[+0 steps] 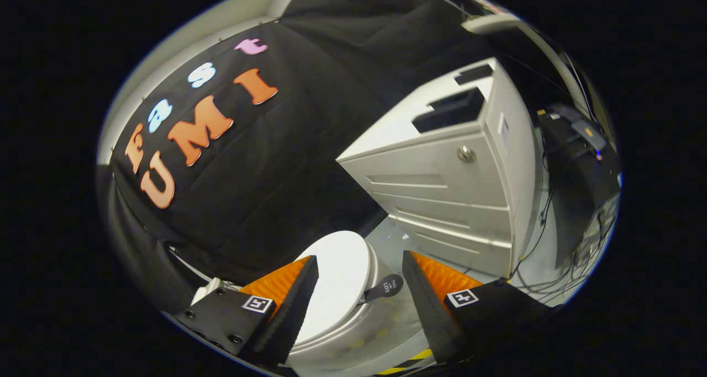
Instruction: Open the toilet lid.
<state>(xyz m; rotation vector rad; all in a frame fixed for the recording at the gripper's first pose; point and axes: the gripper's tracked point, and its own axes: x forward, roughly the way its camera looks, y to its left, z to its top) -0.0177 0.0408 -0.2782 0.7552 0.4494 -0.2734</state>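
A wide sheet of black cloth (309, 162), softly creased, hangs as the wall behind everything. In front of it stands a boxy white cabinet (442, 195) with flat panelled drawer fronts and a small round metal knob (466, 154). Lower down is the toilet, its smooth, glossy, oval white lid (339, 275) lying closed over the bowl, with a small dark paddle-shaped tab (385, 287) jutting from its side. The gripper (359, 305) hangs above, its wedge-shaped ribbed fingers (293, 305) spread apart, the lid between them, untouched. Thin cables (544, 277) trail across the pale floor.
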